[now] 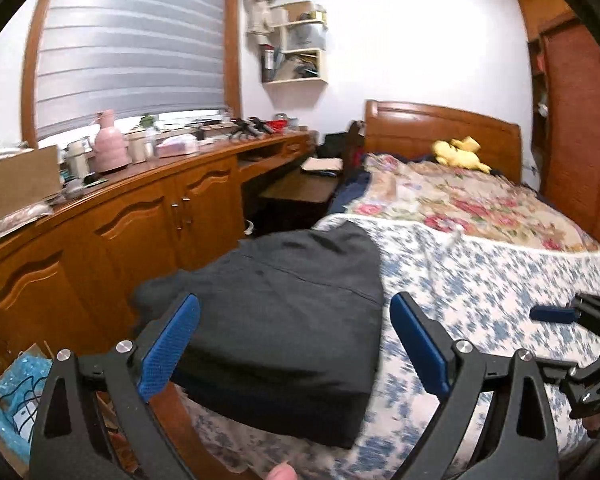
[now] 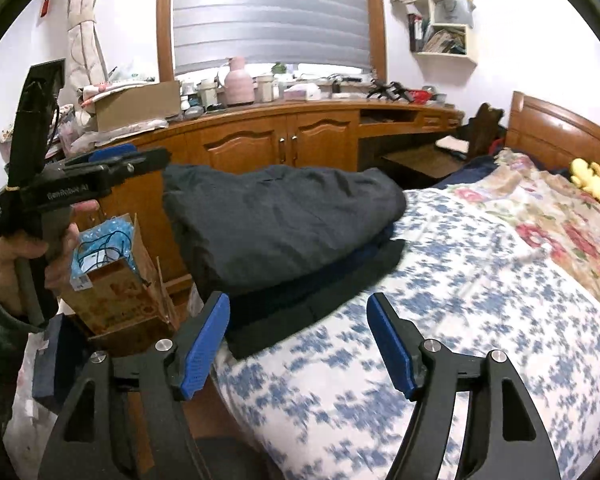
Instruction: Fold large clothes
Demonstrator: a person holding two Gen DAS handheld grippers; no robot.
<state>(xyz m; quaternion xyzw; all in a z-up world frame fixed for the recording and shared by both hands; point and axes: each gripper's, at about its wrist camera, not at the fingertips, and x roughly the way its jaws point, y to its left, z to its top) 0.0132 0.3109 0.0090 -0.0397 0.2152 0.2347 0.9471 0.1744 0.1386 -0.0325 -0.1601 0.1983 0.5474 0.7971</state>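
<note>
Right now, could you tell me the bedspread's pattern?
Blue flowers on white bedspread, clearest in the right wrist view.

light: bright, even, daylight likely from the strip under the blind | glare: white wall washed out | blur: bedspread beyond the fingertips smeared | edges: fisheye bending, black corners | shadows: soft
</note>
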